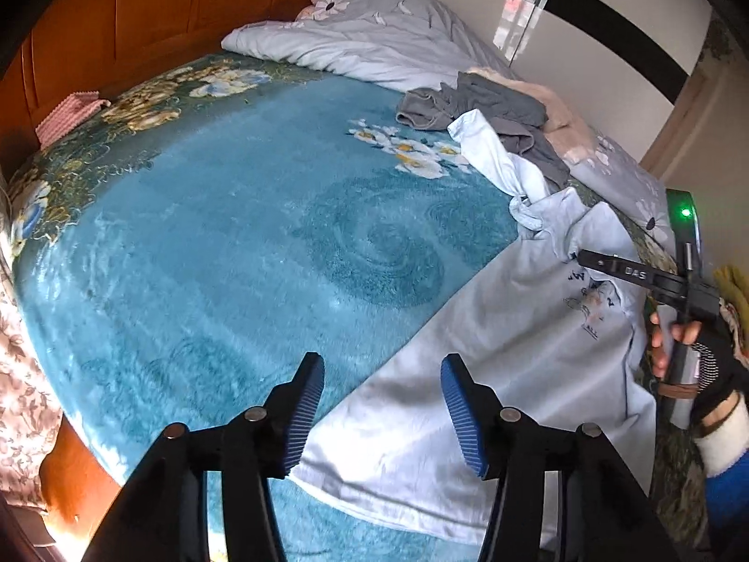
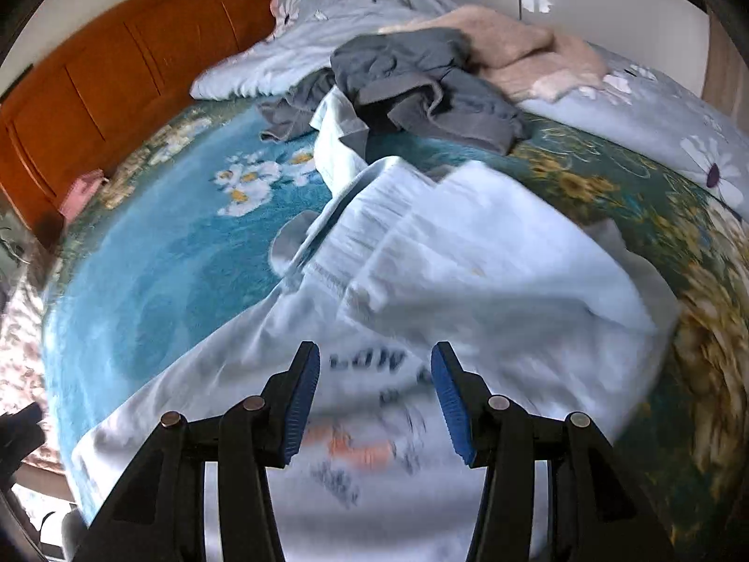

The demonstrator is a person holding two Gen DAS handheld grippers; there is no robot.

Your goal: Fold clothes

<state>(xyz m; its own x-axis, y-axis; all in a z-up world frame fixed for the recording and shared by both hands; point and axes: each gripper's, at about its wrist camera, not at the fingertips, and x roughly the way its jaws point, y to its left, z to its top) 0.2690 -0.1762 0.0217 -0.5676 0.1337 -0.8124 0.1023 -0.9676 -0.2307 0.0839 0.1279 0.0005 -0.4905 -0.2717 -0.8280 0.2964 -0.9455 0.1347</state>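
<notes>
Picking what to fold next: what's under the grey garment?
The grey garment lies over a sleeve of the light blue sweatshirt and the blanket; anything else beneath is hidden.

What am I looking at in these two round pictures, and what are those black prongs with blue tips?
There is no robot here. A person holds a two-finger gripper in each hand, and each gripper carries a fisheye camera looking forward along its fingers, hence the round, bent pictures. One picture comes from the left gripper, the other from the right gripper; the blue tips are their finger pads. Both stand open and hold nothing. In the left view you can also see the person's gloved hand gripping the other tool. The surface is a bed with a blue flowered blanket. On it lies a pale blue sweatshirt with a printed front, partly spread out. Behind it lie a crumpled grey garment, a fuzzy beige one and a grey flowered duvet.
</notes>
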